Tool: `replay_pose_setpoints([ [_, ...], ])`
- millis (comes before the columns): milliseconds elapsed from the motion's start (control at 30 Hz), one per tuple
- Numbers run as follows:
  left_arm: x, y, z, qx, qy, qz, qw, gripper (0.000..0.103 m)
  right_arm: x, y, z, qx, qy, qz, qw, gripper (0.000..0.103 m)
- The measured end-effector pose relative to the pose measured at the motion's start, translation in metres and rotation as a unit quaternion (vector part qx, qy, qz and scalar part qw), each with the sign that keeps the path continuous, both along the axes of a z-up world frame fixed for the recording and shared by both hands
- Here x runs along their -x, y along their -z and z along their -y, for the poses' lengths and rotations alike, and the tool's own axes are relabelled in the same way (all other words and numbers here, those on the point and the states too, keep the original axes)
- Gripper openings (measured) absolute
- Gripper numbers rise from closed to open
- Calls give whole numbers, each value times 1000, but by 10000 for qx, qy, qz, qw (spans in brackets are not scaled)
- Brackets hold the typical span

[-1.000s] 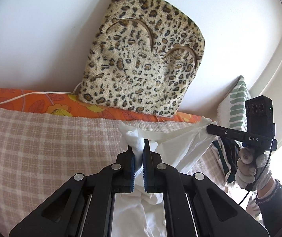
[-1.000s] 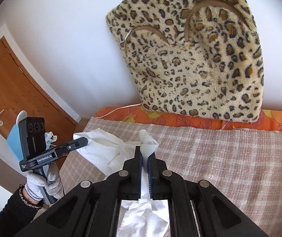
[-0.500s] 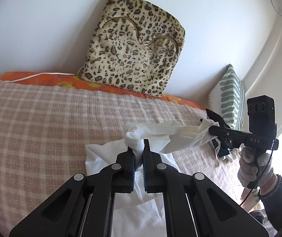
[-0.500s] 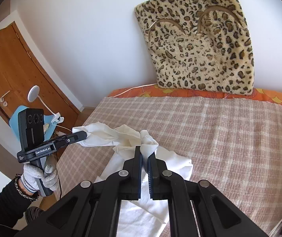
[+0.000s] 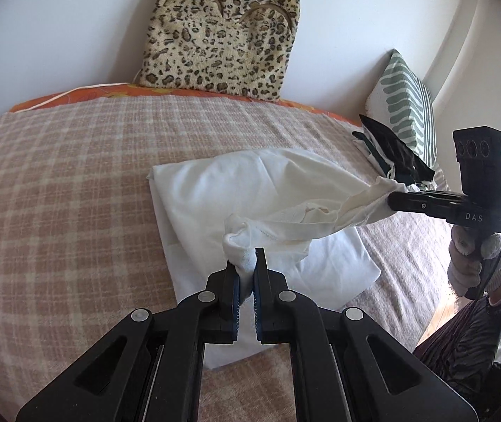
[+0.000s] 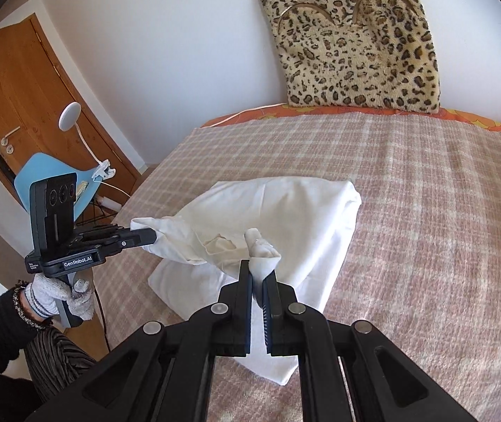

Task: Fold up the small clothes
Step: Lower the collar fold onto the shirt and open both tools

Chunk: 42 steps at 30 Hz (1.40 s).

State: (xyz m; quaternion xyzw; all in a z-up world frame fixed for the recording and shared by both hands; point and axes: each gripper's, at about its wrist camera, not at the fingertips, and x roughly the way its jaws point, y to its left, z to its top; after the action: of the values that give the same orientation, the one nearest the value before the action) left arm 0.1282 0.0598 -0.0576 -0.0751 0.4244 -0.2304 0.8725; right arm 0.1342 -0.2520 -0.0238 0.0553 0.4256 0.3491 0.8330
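On the bed, over the pink checked blanket (image 5: 57, 183), lies the white garment (image 5: 215, 190); its far part rests flat on the blanket, while its near edge is lifted and stretched between the two grippers, so that the cloth sags in soft folds in the middle. The left gripper (image 5: 247, 263) has its fingers pressed together on a bunched corner of the garment; the right gripper (image 6: 257, 274) pinches the other corner in the same way, a small white tuft standing up above its tips. Both grippers are held a little above the blanket, well apart; in each view a gloved hand grips the other handle from below. A leopard-print cushion (image 6: 352, 38) leans upright against the wall behind the bed.
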Motion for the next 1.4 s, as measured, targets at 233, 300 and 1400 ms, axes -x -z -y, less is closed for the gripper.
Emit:
replay_pose_setpoints([
  [233,16,15,-5,-433,102,83,9990,5,27,18,-12,432,-244,126,9987,2],
  [300,17,18,-6,-484,104,62,9988,5,33,23,-17,589,-329,166,9976,2],
  [1400,9,-5,16,-319,462,80,9984,33,75,40,-62,2107,-1283,1263,9608,35],
])
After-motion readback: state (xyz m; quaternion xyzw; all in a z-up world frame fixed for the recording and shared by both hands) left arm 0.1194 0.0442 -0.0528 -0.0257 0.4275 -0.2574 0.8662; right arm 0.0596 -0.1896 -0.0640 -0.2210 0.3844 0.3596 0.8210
